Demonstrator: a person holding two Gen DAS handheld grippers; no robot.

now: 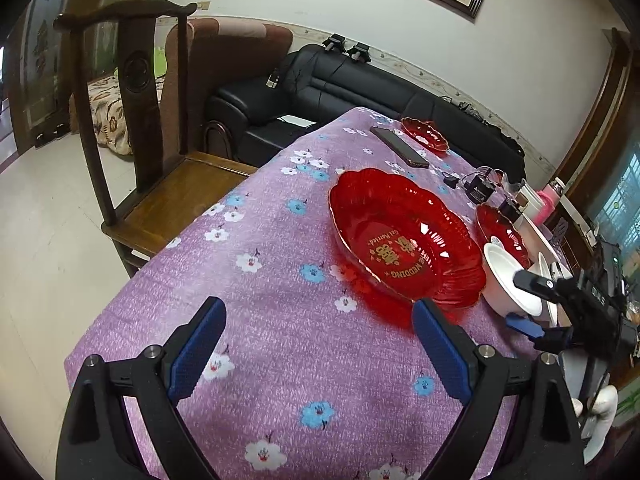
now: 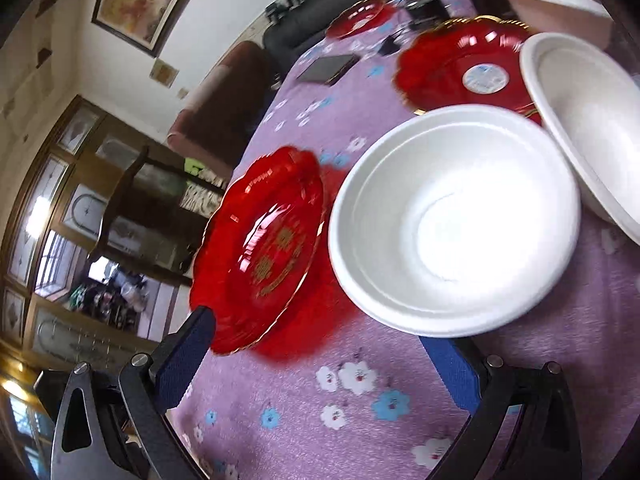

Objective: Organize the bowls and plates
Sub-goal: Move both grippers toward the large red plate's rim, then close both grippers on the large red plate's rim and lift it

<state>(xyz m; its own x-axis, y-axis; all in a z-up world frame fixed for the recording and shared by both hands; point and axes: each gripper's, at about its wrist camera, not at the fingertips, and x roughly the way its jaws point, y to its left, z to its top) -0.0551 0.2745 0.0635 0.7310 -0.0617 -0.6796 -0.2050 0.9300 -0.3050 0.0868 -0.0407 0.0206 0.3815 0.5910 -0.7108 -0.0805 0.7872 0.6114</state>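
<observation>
Blue-padded right gripper (image 2: 316, 356) is wide apart, nothing held; my right pad sits just under the near rim of the white bowl (image 2: 456, 224), left pad right by the edge of the big red plate (image 2: 260, 256), contact unclear from the blur. Left gripper (image 1: 320, 356) is also spread open and empty, hovering over the purple floral tablecloth (image 1: 280, 340), its right pad close to that red plate (image 1: 404, 240). My read: step in hand is grabbing the white bowl to nest it with the second white bowl (image 2: 588, 128) beside it. To do it well I'd slip one pad inside the near wall, one outside, pinch lightly since it looks like thin foam, and lift straight up without nudging the red plate. Further out: smaller red plate (image 2: 464, 68), another far one (image 2: 360, 18), a phone (image 1: 398, 146).
</observation>
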